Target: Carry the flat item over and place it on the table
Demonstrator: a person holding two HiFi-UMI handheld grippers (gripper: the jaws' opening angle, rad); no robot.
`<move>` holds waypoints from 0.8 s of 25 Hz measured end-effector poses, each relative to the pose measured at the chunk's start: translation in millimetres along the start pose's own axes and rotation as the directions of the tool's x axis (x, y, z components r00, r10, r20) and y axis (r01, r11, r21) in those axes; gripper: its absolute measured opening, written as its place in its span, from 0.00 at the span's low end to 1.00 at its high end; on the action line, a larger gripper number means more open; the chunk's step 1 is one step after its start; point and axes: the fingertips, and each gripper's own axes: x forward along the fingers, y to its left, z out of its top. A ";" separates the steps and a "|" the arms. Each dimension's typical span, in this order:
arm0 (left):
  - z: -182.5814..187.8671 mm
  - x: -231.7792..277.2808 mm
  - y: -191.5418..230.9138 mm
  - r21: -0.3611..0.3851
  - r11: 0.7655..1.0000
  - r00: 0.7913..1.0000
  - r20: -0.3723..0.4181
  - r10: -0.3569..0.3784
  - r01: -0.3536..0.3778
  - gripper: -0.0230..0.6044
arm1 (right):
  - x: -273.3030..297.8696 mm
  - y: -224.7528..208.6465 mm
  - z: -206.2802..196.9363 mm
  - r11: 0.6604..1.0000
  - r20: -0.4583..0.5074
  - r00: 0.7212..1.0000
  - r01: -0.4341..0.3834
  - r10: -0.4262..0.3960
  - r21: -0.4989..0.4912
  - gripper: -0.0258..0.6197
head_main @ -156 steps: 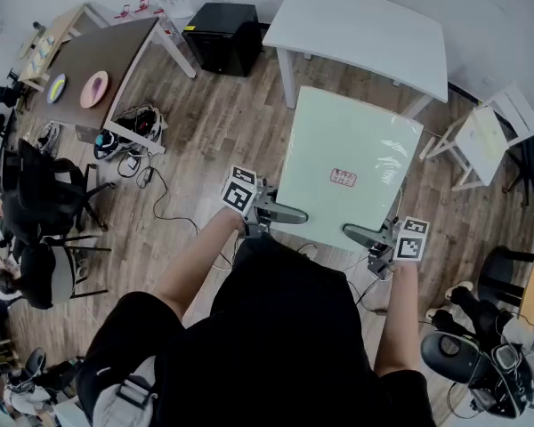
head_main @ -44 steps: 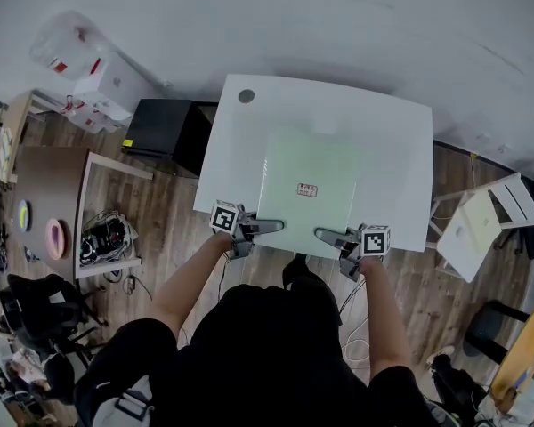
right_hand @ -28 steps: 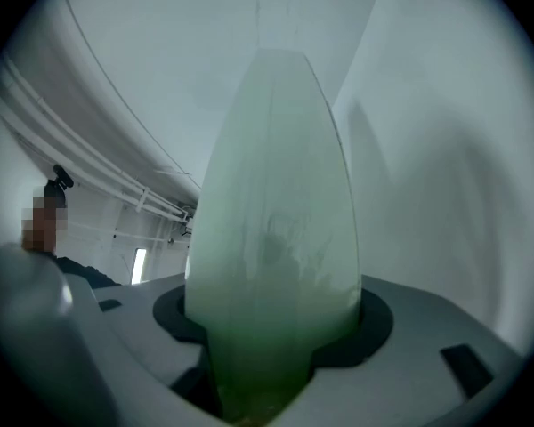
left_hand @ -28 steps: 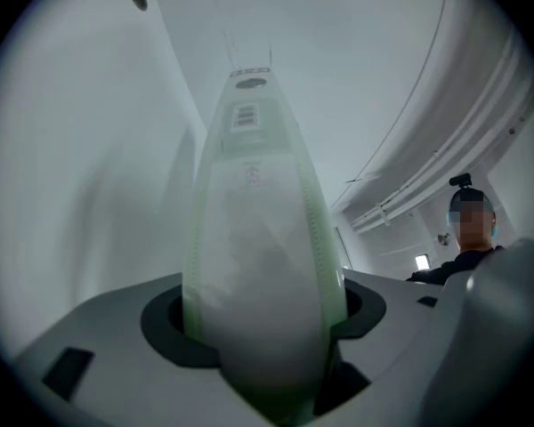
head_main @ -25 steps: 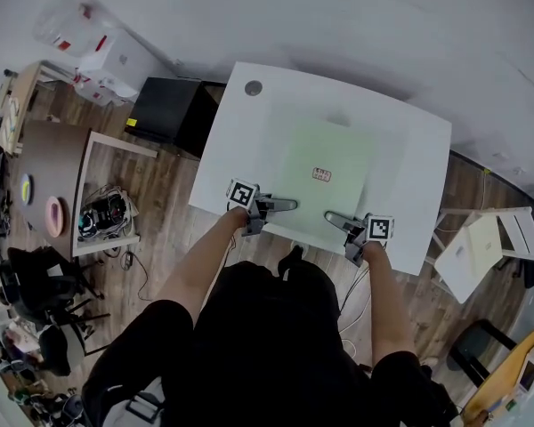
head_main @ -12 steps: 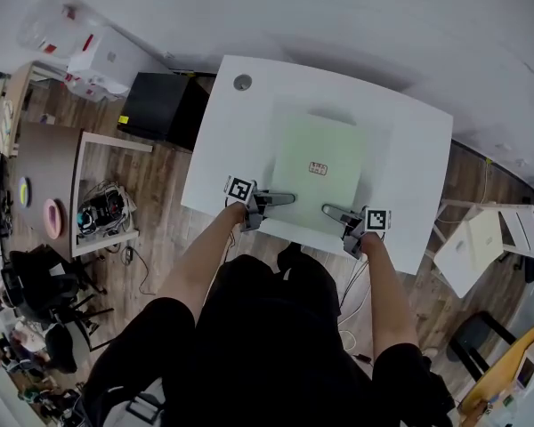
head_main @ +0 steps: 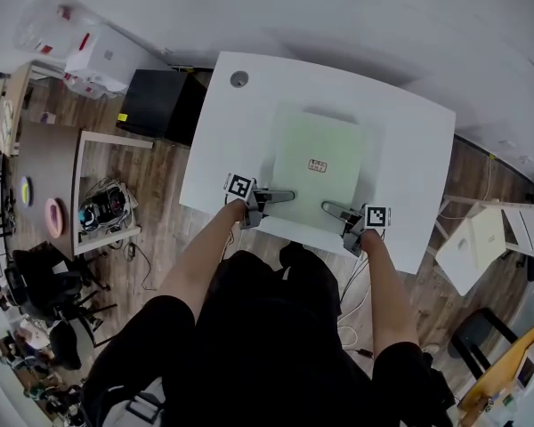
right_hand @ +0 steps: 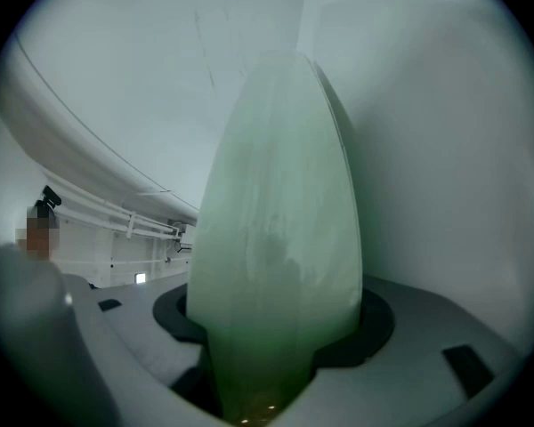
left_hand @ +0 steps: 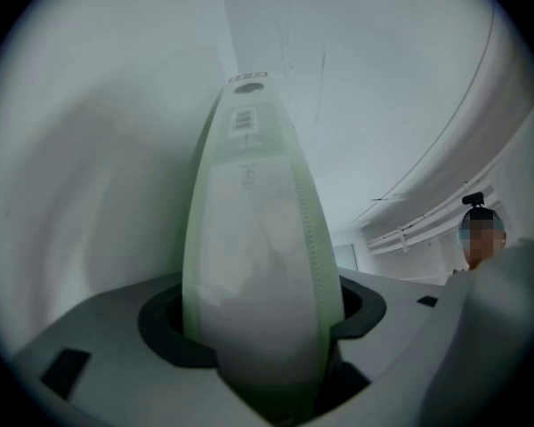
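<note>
Head view shows the pale green flat panel [head_main: 319,163] spread over the middle of the white table [head_main: 409,140], its near edge toward the person. The left gripper [head_main: 287,195] and right gripper [head_main: 327,208] each clamp that near edge, and the panel fills the gap between their jaws in both gripper views. The carry looks finished; whether the panel rests fully on the tabletop I cannot tell. Left to do, I judge: settle it flat, open both grips, draw back.
</note>
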 end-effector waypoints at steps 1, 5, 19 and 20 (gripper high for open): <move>-0.2 0.8 0.8 -0.003 1.000 1.000 -0.001 0.000 0.000 0.54 | 0.8 2.0 0.5 1.000 0.002 1.000 -0.017 0.017 -0.003 0.50; -0.9 2.3 1.4 -0.010 1.000 1.000 -0.005 -0.004 0.004 0.54 | 3.7 10.2 1.4 0.998 0.007 0.998 -0.067 0.067 -0.014 0.50; -6.1 -1.9 -3.5 -0.045 0.999 0.999 -0.019 -0.026 0.026 0.57 | -7.9 -4.7 2.2 0.993 0.072 0.997 -0.009 0.000 0.122 0.51; -6.8 -1.9 -3.4 -0.041 0.999 1.000 -0.022 -0.021 0.020 0.59 | -10.8 -5.0 4.3 0.992 0.090 0.996 -0.012 0.000 0.127 0.51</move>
